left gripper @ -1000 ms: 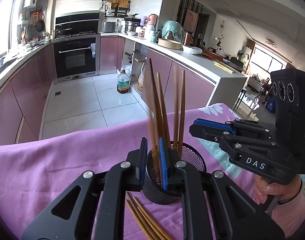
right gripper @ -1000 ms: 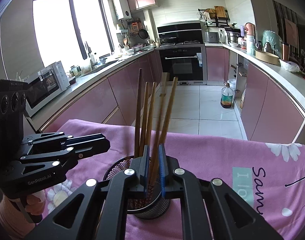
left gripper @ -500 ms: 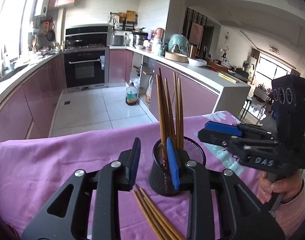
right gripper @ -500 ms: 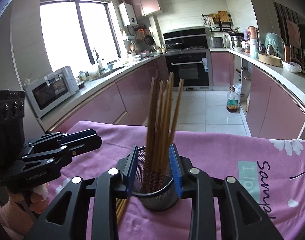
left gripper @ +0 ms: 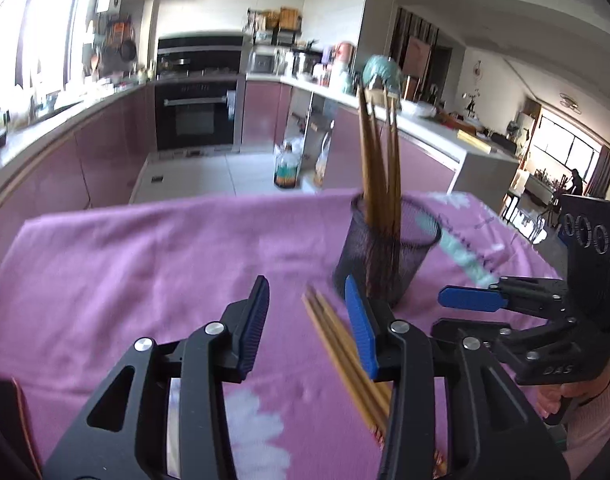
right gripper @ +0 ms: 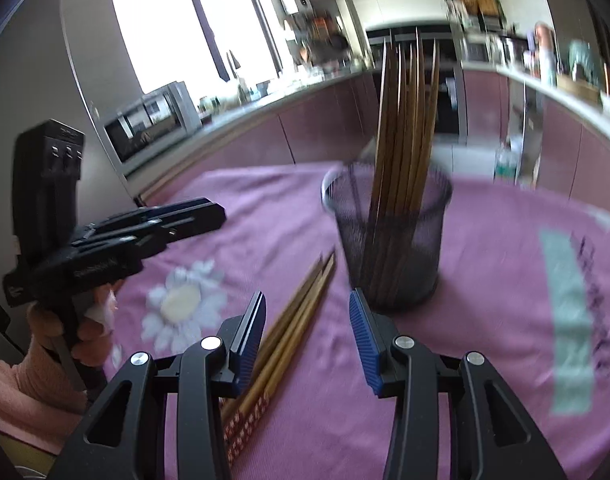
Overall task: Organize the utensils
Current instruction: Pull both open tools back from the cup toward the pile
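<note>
Chopsticks [left gripper: 345, 354] lie loose on the pink cloth [left gripper: 145, 264], left wrist view. The bundle runs lengthwise from just beside the mesh cup [left gripper: 387, 252] back toward the camera, slanting right and passing under the left gripper's [left gripper: 307, 324] right finger. Their far tips sit between the two fingers, closer to the right one. Jaws are partly apart and opening, nothing clamped; pads [left gripper: 255, 320] touch nothing I can see. Cup stands upright just ahead-right, more chopsticks standing in it. Right gripper [left gripper: 471, 300] hovers at the right edge, near the cup, empty as far as this view shows.

Right wrist view: same loose chopsticks [right gripper: 293, 320] lie ahead-left of the right gripper [right gripper: 307, 332], long axis running from the cup [right gripper: 389, 236] base diagonally down-left, crossing under its left finger. Jaws partly apart and opening, gap empty apart from chopstick shafts lying low on the cloth; no pinch. Left gripper [right gripper: 209, 214] hangs at the left, above the cloth, well apart from the bundle here.

Judgement: both grippers are about equally near; next pick needs jaws lined across the bundle's long axis, and the bundle is off-centre for each.
</note>
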### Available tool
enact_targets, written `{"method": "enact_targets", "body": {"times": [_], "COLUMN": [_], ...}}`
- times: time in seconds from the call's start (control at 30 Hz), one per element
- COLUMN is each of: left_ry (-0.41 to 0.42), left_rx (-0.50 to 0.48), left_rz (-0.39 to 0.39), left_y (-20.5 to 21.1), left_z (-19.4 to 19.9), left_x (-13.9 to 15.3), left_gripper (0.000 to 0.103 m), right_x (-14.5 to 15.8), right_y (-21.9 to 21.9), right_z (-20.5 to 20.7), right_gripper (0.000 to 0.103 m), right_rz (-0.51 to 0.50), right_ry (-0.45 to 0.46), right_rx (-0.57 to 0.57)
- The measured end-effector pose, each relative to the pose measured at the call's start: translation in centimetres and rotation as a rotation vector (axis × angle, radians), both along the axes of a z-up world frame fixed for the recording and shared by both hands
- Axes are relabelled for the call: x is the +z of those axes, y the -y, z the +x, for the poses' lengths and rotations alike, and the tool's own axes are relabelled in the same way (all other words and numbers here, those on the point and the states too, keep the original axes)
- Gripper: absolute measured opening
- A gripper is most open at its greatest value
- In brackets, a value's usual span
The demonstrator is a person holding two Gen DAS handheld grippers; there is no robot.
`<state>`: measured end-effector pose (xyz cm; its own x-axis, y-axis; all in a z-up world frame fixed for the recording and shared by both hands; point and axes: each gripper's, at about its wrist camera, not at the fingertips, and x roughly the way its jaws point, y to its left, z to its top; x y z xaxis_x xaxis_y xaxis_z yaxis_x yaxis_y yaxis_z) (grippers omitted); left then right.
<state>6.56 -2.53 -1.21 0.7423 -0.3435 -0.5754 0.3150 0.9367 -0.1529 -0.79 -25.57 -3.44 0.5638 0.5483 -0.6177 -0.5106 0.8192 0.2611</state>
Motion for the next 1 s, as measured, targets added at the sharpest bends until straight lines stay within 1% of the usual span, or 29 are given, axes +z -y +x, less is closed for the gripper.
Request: {"method": "enact_targets", "body": {"times": [0.07, 0.17, 0.33, 0.57, 0.73, 1.0], "left_ry": [-0.025, -0.084, -0.136, -0.174, -0.190, -0.210], "left_rx": [0.007, 0.001, -0.031, -0.059, -0.073, -0.080], "left_rz": [0.016, 0.016, 0.010, 0.007, 0.022, 0.043], "left_y": [0.0, -0.1, 0.1, 1.2, 1.8, 2.2], "left_z": [-0.3, -0.5, -1.0, -1.9, -2.2, -2.3], "left_x": [-1.4, -3.7, -5.8, -7.0, -7.6, -8.2], "left_gripper": [0.039, 0.040, 0.041, 0.042, 0.045, 0.045], "right_x": [-1.3, -2.5, -3.2, -3.8, -4.1, -4.3], "right_y": [-0.1, -0.3, -0.8, -1.3, -1.8, -3.2], "right_z": [0.0, -0.5, -1.0, -1.4, -1.8, -1.9], "right_gripper": [0.041, 0.041, 0.041, 0.041, 0.041, 0.041], "right_rz": [-0.002, -0.007, -0.026, -0.047, -0.072, -0.128], "right_ry": [-0.040, -0.070, -0.088, -0.099, -0.095, -0.080], "right_rx": [-0.008, -0.017, -0.021, -0.021, -0.015, -0.006]}}
